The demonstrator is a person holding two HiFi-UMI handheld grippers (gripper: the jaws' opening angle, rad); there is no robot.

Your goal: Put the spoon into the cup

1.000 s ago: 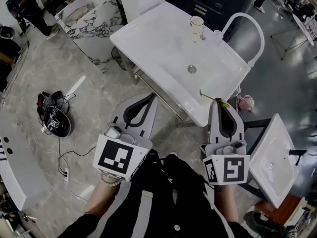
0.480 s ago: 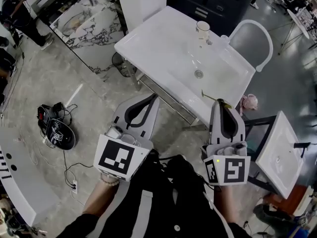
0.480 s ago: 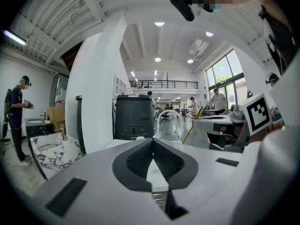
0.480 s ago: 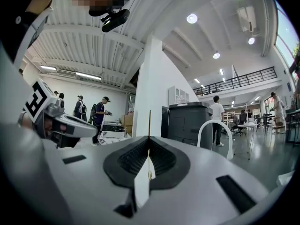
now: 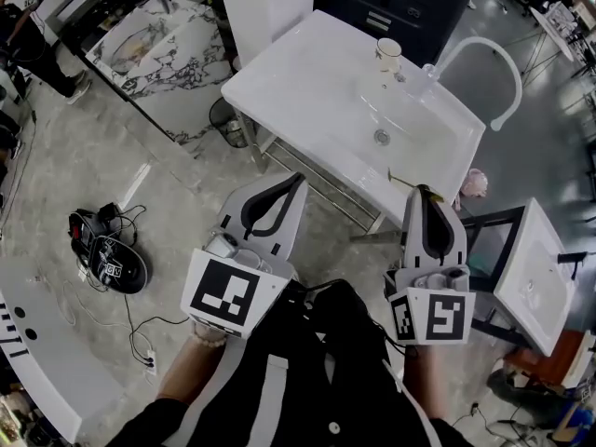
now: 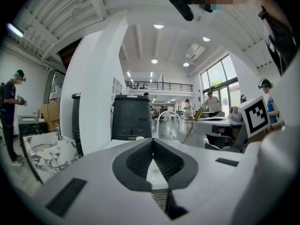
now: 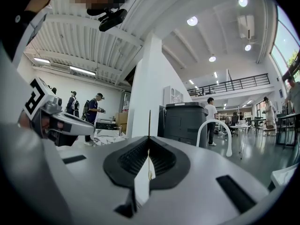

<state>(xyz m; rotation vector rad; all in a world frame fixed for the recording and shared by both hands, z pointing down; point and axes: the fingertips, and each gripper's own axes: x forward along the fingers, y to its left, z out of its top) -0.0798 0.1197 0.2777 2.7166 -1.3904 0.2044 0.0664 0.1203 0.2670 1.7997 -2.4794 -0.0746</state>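
Scene: a person stands off the near edge of a white washbasin (image 5: 307, 91), a gripper in each hand, both held short of the basin top

Right gripper: the right gripper (image 5: 425, 192) has its jaws pressed together on the spoon (image 5: 400, 181); in the right gripper view the thin handle (image 7: 149, 123) rises edge-on from the seam between the pads

Left gripper: the left gripper (image 5: 298, 179) is closed down to nothing, pad meeting pad with no object between them, and it hangs over the floor beside the basin's near edge

Spoon: it pokes out past the jaw tips as a slim yellowish line, close to the basin's near right corner; whether it touches the rim cannot be made out

Cup: the cup (image 5: 388, 52) stands upright at the far edge of the basin top, just beside the foot of the arched tap (image 5: 478, 41) and beyond the drain (image 5: 381, 137); it is well apart from the spoon, with the whole bowl of the basin between them

Step in hand: by the look of it, the carry; the spoon is gripped but not yet anywhere near the cup's mouth

Next move calls for: a reach across the basin to the far edge, the spoon brought above the cup's mouth and tipped so one end points down, and only then the jaws eased apart

Risk: the cup is small and light-looking and the tap arches right beside it, so a careless approach could probably knock either
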